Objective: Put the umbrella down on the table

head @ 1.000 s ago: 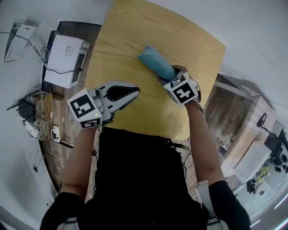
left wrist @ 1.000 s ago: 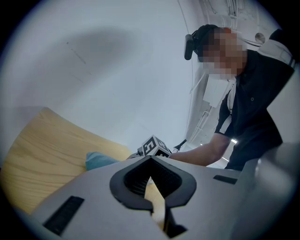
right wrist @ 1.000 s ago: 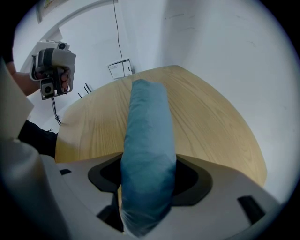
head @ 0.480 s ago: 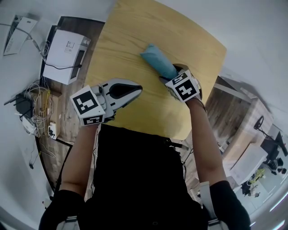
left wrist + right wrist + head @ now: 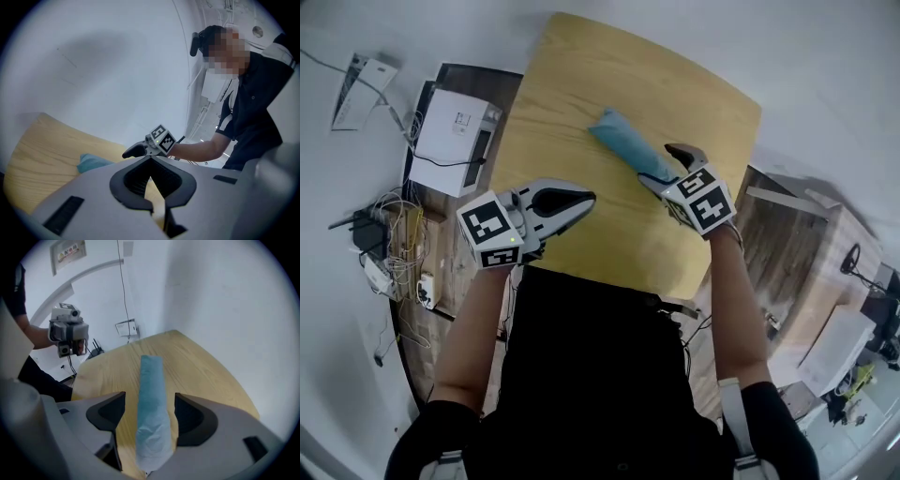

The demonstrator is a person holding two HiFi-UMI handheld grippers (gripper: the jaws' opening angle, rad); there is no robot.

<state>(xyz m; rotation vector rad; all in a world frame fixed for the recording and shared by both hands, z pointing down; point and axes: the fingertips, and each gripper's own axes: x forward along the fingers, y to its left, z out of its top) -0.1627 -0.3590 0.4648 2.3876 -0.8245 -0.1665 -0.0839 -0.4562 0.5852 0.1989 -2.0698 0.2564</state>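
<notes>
Two grippers are over the table (image 5: pixel 581 84) right now, and the folded blue umbrella (image 5: pixel 628 150) is lying flat on the light wood, running away from the person toward the far edge. Look at the right gripper (image 5: pixel 666 167): its jaws are spread wide, one on each side of the umbrella's near end, with wood showing in the gap on either side of the fabric, so it has hold of nothing. From its own camera the umbrella (image 5: pixel 151 376) runs straight down the middle between the two dark pads. Over on the other side, the left gripper (image 5: pixel 581 200) hangs above the table's near left part, well apart from the umbrella, jaws pressed together at the tips and empty. Off the table, a white box (image 5: pixel 450 136) sits on the floor beside a tangle of cables (image 5: pixel 389 234).
</notes>
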